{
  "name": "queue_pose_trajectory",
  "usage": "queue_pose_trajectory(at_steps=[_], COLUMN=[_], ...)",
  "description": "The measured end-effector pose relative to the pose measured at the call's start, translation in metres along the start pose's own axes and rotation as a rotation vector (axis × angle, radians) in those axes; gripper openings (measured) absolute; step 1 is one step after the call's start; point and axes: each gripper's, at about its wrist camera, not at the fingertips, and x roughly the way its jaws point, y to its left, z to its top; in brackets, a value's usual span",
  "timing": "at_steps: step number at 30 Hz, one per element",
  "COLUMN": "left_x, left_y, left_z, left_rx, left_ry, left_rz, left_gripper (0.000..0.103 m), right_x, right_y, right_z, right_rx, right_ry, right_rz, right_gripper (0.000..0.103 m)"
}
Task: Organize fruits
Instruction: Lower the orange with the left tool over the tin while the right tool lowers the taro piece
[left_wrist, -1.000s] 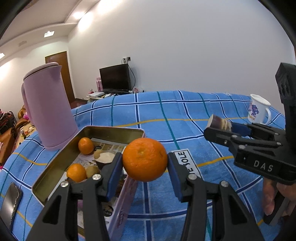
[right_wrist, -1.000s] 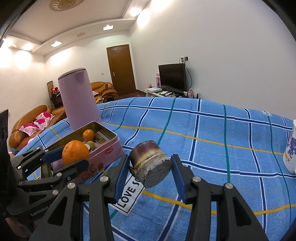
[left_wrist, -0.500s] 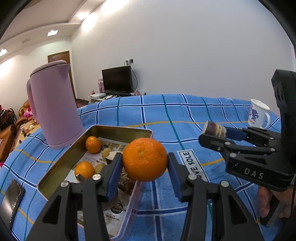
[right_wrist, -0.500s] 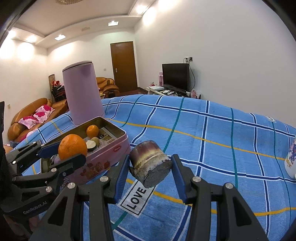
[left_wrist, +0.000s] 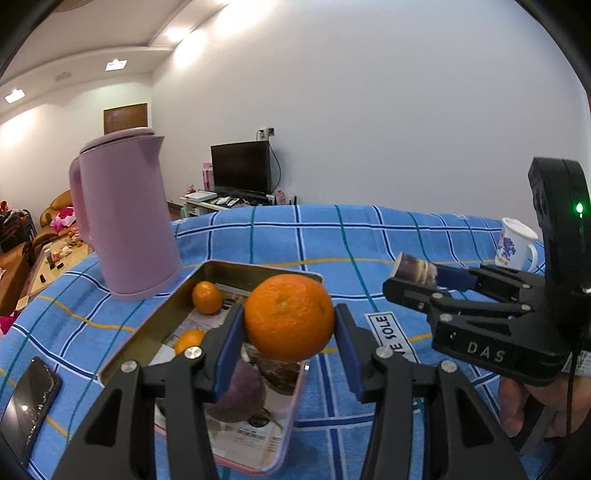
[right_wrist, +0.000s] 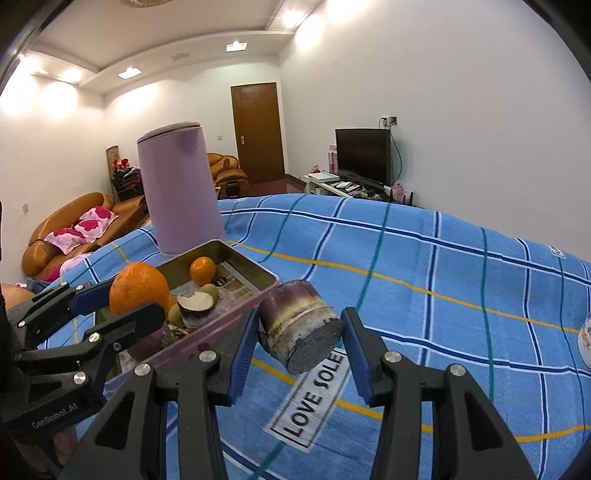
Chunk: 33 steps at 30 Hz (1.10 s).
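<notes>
My left gripper (left_wrist: 289, 341) is shut on a large orange (left_wrist: 289, 323) and holds it above the near right part of an open pink tin (left_wrist: 258, 266). The tin holds two small oranges (left_wrist: 207, 297), kiwis (right_wrist: 211, 291) and a cut piece of sugarcane (right_wrist: 195, 302). My right gripper (right_wrist: 299, 341) is shut on a short purple sugarcane stub (right_wrist: 300, 330), held above the blue cloth just right of the tin (right_wrist: 236, 312). The right gripper also shows in the left wrist view (left_wrist: 413, 275); the left gripper shows in the right wrist view (right_wrist: 122, 295).
A tall pink kettle (left_wrist: 122, 218) stands behind the tin. A white mug (left_wrist: 515, 242) sits at the far right of the blue checked cloth (right_wrist: 443, 280). A phone (left_wrist: 27, 402) lies at the near left. A "LOVE SOLE" label (right_wrist: 314, 395) lies on the cloth.
Both grippers have moved forward and left toward the tin. The orange now hangs over the tin's near end; the sugarcane stub is closer to the tin's right wall. Both grips are unchanged.
</notes>
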Motion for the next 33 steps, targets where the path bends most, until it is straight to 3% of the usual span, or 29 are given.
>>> queue_pose_trajectory(at_steps=[17, 33], left_x=[-0.003, 0.025], left_y=[0.067, 0.084], left_z=[0.016, 0.015], left_rx=[-0.07, -0.052], left_ry=[-0.011, 0.057], left_rz=[0.105, 0.155], left_gripper=[0.05, 0.05], right_x=[0.029, 0.054], right_y=[0.042, 0.065], right_z=[0.025, 0.035], right_rx=[-0.054, -0.062], right_ry=[0.0, 0.013], right_rz=[0.058, 0.08], right_gripper=[0.048, 0.048])
